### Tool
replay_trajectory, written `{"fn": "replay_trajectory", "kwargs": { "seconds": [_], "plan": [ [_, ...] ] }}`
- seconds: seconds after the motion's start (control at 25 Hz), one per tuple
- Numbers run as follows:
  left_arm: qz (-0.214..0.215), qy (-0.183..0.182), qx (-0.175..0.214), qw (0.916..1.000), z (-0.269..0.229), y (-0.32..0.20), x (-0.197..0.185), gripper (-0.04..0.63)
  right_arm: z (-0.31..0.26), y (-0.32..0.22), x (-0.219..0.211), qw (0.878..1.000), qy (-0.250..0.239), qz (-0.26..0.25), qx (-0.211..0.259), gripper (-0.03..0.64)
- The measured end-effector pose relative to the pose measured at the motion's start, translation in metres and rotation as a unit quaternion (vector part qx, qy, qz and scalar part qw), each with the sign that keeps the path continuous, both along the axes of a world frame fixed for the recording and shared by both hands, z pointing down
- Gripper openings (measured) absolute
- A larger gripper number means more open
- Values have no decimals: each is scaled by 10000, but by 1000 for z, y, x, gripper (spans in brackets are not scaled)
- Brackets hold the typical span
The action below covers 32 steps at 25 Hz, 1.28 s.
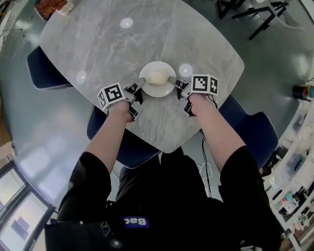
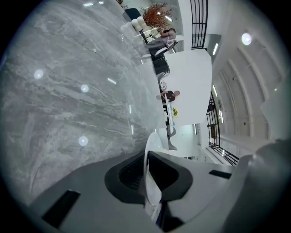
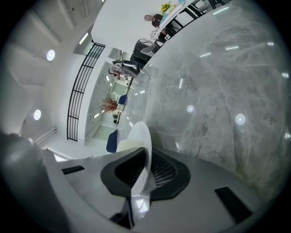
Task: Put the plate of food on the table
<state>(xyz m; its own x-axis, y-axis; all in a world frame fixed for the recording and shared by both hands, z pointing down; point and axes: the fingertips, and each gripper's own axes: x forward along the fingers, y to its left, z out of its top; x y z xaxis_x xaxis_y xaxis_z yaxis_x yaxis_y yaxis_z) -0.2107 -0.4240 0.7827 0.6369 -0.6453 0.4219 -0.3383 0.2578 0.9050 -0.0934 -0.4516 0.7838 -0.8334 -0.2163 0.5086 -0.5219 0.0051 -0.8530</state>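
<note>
A white plate [image 1: 157, 87] carrying a pale mound of food [image 1: 157, 77] sits over the near part of the grey marble table [image 1: 98, 44]. My left gripper [image 1: 139, 85] is shut on the plate's left rim, and my right gripper [image 1: 172, 81] is shut on its right rim. In the left gripper view the plate's thin white edge [image 2: 151, 182] is pinched between the dark pads. The right gripper view shows the same: the rim [image 3: 142, 154] clamped edge-on between the pads, with the pale food [image 3: 127, 144] beside it. Whether the plate touches the table I cannot tell.
Blue chairs stand around the table: one at the left [image 1: 44, 71], one under my arms [image 1: 130, 149], one at the right [image 1: 255, 132]. A bowl of reddish dried plants [image 1: 49, 7] rests at the table's far left corner. Black furniture legs [image 1: 257, 14] stand on the floor beyond.
</note>
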Motion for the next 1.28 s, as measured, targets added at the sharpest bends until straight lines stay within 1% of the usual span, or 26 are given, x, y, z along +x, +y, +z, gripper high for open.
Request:
{"fn": "replay_trajectory", "kwargs": {
  "seconds": [0.24, 0.48, 0.84, 1.0, 1.16, 1.28],
  "plan": [
    [267, -216, -206, 9992, 6, 3, 1, 21, 3, 1, -1, 9996, 184, -233, -12, 25],
    [479, -433, -390, 9972, 8, 7, 3, 26, 6, 2, 0, 9978, 506, -420, -31, 34],
    [982, -673, -323, 9924, 9, 7, 7, 31, 9, 3, 4, 9957, 707, -576, -144, 38],
    [1119, -717, -382, 9904, 10, 9, 9, 32, 10, 4, 5, 9926, 889, -810, -190, 44],
    [1388, -1078, -416, 9836, 12, 15, 7, 34, 11, 4, 6, 9884, 1147, -984, -164, 44],
    [1409, -1116, -459, 9826, 13, 16, 6, 34, 12, 3, 9, 9841, 1375, -1120, -99, 48]
  ]
}}
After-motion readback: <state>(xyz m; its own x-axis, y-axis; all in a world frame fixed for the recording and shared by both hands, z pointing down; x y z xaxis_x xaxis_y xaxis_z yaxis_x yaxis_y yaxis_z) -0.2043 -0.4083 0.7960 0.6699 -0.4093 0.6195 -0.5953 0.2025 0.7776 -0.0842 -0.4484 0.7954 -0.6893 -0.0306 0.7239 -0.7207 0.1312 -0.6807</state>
